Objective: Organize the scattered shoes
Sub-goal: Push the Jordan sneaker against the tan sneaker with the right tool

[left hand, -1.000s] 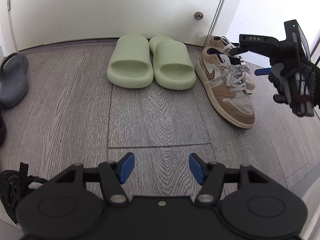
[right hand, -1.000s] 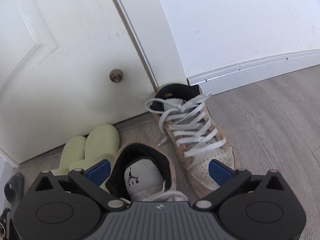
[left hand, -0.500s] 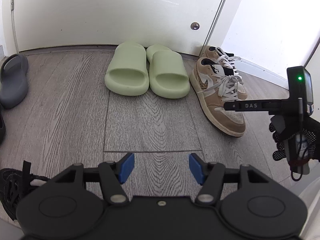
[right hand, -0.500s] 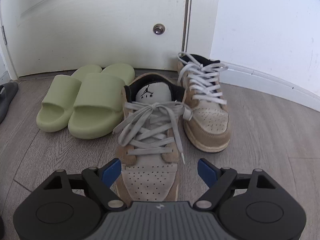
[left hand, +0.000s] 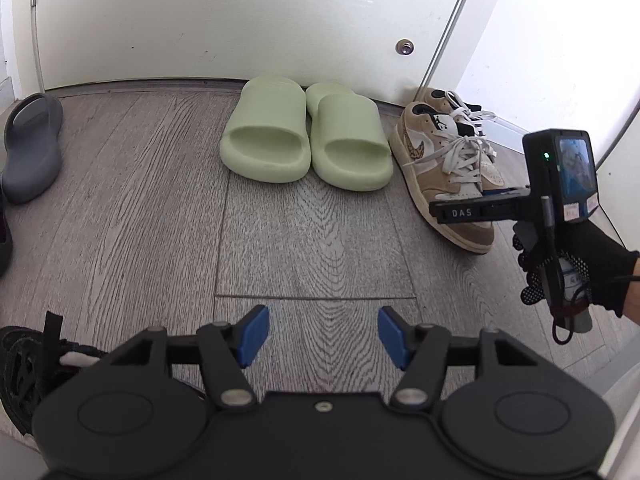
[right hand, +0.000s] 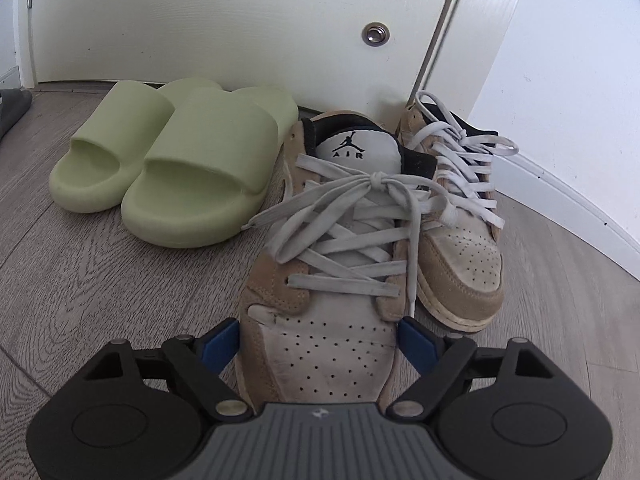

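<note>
Right gripper (right hand: 320, 338) straddling near tan sneaker (right hand: 332, 264) toe
Jaws wide, maybe touching; left gripper (left hand: 322, 334) open, empty. Green slides (left hand: 304, 140) paired by door (grey slide (left hand: 32, 148) apart, far left).

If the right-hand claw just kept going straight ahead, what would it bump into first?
Probably the nearer tan sneaker: the open right gripper already straddles its toe, so the toe box is first in line.

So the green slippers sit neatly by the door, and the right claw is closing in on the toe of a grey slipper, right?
Not quite. The green slippers do sit by the door, but the right claw has its open fingers either side of the toe of a tan sneaker, not a grey slipper. The right wrist view shows it. The grey slipper lies far off to the left, in the left wrist view.
</note>
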A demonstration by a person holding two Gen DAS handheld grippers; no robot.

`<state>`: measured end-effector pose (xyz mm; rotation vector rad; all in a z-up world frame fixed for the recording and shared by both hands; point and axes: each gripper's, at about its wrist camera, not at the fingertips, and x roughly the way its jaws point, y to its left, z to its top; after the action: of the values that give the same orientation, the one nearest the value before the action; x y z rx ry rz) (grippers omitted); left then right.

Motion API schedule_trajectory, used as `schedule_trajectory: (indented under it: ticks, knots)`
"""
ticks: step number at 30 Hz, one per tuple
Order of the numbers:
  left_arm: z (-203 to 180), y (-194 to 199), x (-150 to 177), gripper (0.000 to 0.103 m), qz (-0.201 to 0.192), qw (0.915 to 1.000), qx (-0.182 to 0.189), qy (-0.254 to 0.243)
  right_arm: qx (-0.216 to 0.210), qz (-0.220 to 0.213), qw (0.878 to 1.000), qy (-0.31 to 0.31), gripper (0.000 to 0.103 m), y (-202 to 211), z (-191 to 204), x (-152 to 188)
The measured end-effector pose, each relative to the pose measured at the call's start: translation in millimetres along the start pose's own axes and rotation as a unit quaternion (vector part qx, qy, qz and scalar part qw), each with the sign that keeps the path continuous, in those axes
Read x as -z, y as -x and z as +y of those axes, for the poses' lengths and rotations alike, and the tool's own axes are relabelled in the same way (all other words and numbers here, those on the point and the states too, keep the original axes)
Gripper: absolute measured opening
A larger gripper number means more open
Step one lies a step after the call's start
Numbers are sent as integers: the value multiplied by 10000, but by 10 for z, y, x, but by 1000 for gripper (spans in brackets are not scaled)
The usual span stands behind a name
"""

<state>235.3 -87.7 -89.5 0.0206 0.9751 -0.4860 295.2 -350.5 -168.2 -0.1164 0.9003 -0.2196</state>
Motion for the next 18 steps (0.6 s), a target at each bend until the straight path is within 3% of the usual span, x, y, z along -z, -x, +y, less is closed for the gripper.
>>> schedule_trajectory:
  ticks: [18]
  knots:
    - [102, -111, 22, 61, 132, 9997, -122, 166, 68, -367, 9993, -70, 87, -594, 43, -594]
